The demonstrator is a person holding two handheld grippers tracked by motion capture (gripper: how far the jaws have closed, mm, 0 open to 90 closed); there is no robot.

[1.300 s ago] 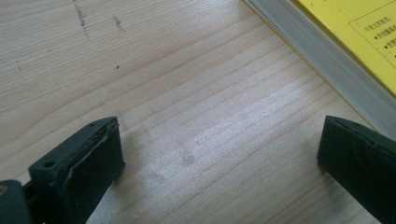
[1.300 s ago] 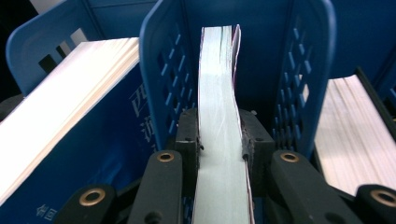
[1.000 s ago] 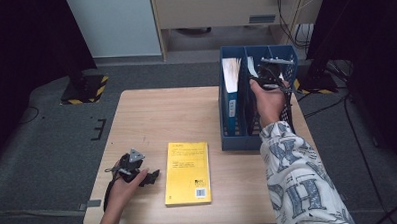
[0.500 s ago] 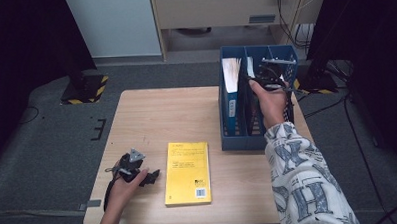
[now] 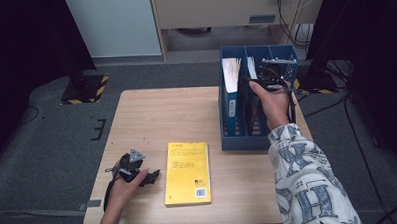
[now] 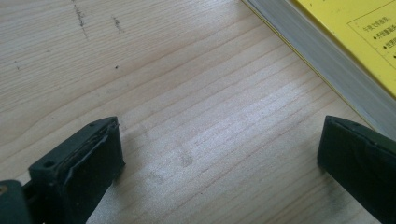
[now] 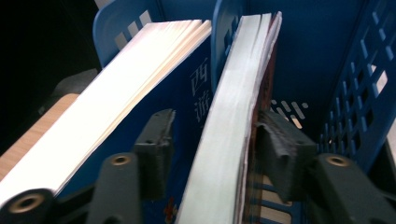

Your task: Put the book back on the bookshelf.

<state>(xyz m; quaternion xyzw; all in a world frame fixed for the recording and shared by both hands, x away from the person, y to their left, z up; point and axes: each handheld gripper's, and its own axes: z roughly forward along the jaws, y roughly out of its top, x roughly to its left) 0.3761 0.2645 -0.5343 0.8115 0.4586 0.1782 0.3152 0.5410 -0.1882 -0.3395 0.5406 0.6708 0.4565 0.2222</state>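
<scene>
A: Where does the right gripper (image 5: 266, 78) sit?

B: Over the blue plastic three-slot file rack (image 5: 247, 140) at the far right of the pale wooden table (image 5: 161, 118), pointing down into the middle slot.

A: And the jaws?

B: Parted partway, having just been opening. Between them stands the thin book with a dark red cover (image 7: 229, 116), upright, page edges up. Left jaw clear of the pages; right jaw very close to the cover, perhaps touching it, hard to tell at that angle. No squeeze visible.

A: Anything beside that book?

B: A thick blue-covered book (image 7: 140, 93) in the neighbouring slot, also upright, behind the divider.

A: The left gripper (image 5: 148, 178)?

B: Low at the near left of the table, in the person's left hand. Jaws spread wide over bare wood, nothing between them.

A: Close to anything?

B: Just beside the flat yellow paperback book (image 5: 187, 172), lying cover up near the front edge, well apart from the rack.
</scene>
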